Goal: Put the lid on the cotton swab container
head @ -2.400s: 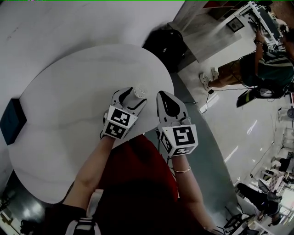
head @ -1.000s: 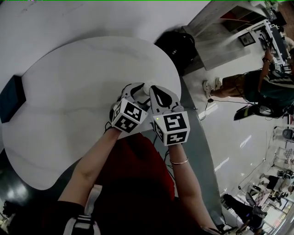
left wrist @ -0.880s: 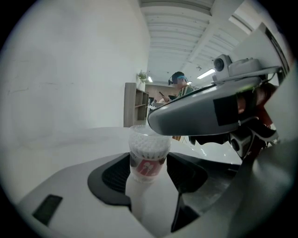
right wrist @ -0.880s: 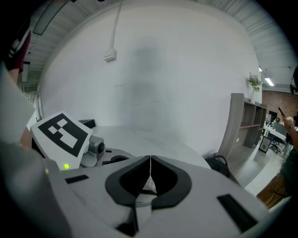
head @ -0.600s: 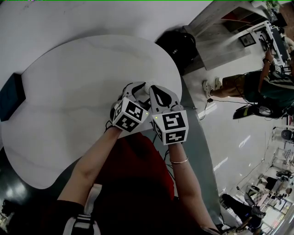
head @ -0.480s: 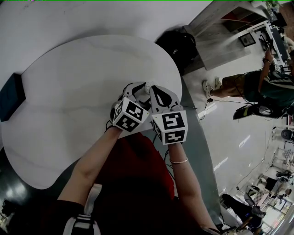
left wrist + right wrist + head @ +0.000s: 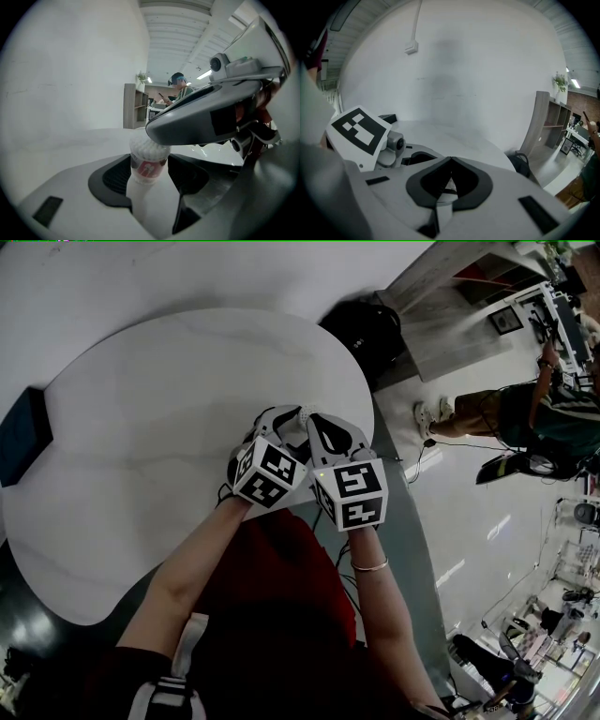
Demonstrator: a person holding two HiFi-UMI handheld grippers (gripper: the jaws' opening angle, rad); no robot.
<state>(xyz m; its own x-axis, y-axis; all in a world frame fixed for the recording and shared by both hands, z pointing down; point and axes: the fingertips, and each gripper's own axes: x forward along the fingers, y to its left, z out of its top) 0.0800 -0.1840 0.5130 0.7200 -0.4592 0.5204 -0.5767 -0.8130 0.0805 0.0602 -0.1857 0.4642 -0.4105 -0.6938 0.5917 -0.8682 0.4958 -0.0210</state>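
The cotton swab container (image 7: 149, 161) stands upright between the jaws of the left gripper (image 7: 289, 420), near the right edge of a round white table (image 7: 141, 427). It is a small clear tub packed with white cotton swabs (image 7: 147, 149) whose tips fill its top, and it carries a red label (image 7: 149, 168) on the front. The left gripper's dark pads (image 7: 115, 176) press against both sides of the tub, so this gripper is closed around it.

The right gripper (image 7: 450, 161) sits just beside the left one, its grey body lying directly across the top of the container in the left gripper view. Its jaws are drawn together, tips meeting, and a pale, translucent piece, seemingly the lid (image 7: 446, 187), sits pinched in the hollow between them. Whether the lid already touches the container's rim cannot be told, since the right gripper covers the mouth.

In the head view the two marker cubes (image 7: 267, 472) lie side by side over the table edge, above the person's red clothing (image 7: 272, 587). A thin bracelet (image 7: 372, 566) circles the right wrist. A dark flat object (image 7: 21, 437) lies at the table's far left edge, well apart from the grippers. A black bag (image 7: 361, 329) rests on the floor beyond the table, and another person (image 7: 534, 418) stands farther off to the right.
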